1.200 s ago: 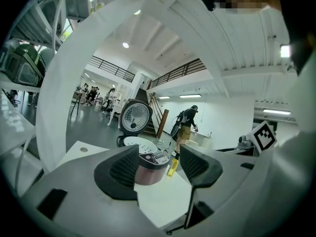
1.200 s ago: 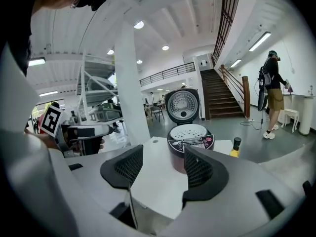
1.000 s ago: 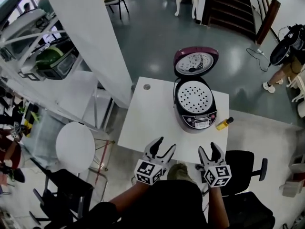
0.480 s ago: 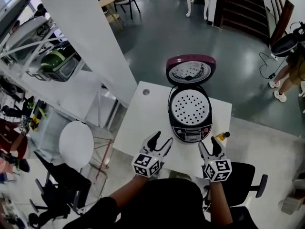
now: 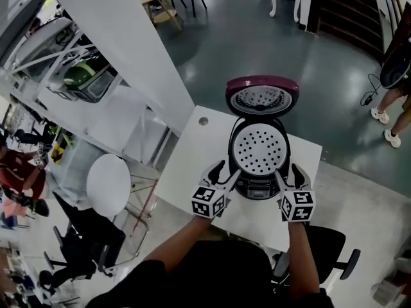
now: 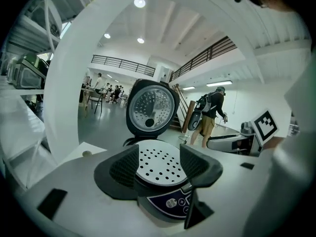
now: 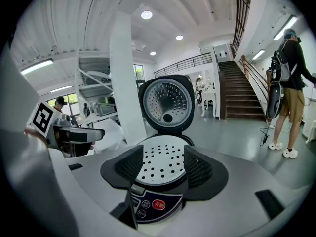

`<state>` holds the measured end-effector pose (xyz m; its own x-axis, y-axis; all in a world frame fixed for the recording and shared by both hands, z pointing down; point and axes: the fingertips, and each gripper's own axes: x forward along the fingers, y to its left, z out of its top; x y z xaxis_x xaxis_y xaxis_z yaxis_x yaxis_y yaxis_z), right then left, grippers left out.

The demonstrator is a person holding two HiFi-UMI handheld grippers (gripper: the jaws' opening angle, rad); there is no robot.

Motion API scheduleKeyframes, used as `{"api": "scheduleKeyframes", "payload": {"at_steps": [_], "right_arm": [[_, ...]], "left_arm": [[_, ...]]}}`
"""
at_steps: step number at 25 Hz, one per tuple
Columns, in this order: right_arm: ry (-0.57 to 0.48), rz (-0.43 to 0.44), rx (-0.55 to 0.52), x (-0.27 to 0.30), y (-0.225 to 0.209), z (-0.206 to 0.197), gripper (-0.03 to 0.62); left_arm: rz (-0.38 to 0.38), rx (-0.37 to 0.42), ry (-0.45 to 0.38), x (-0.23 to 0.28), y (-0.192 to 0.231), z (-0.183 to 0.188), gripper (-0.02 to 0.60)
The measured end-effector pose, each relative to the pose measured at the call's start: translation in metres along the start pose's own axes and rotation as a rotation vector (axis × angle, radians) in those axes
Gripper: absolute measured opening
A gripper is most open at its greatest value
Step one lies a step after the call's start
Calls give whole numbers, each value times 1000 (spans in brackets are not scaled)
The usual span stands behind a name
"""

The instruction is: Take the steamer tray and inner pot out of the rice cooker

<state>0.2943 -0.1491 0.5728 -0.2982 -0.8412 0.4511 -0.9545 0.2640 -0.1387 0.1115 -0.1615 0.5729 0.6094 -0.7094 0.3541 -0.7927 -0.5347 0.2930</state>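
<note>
A dark rice cooker (image 5: 257, 186) stands on the white table (image 5: 199, 156) with its maroon lid (image 5: 261, 97) swung up and back. A white perforated steamer tray (image 5: 258, 149) lies in its mouth and hides the inner pot. My left gripper (image 5: 222, 171) is open at the cooker's front left, my right gripper (image 5: 289, 173) open at its front right. In the left gripper view the steamer tray (image 6: 158, 163) shows between the open left gripper (image 6: 157, 166). The right gripper view frames the steamer tray (image 7: 162, 163) within the open right gripper (image 7: 159, 166).
A black office chair (image 5: 324, 252) stands at the table's near right corner. To the left are a round white stool (image 5: 108, 185) and a white pillar (image 5: 125, 50). A person with a backpack (image 7: 288, 73) stands on the floor beyond the cooker's right side.
Both grippers have moved forward from the table's near edge to flank the cooker's front. The head view has shifted, bringing the cooker closer.
</note>
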Motion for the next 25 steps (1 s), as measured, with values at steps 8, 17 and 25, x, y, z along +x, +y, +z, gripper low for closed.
{"api": "scheduleKeyframes", "payload": {"at_steps": [8, 17, 25], "right_arm": [[106, -57, 9, 53, -42, -7, 227], [250, -67, -26, 110, -65, -27, 227], [399, -44, -83, 139, -68, -54, 227]], "left_arm": [[-58, 55, 79, 66, 13, -6, 245], [-45, 65, 247, 126, 54, -39, 256], [4, 197, 402, 140, 77, -61, 255]]}}
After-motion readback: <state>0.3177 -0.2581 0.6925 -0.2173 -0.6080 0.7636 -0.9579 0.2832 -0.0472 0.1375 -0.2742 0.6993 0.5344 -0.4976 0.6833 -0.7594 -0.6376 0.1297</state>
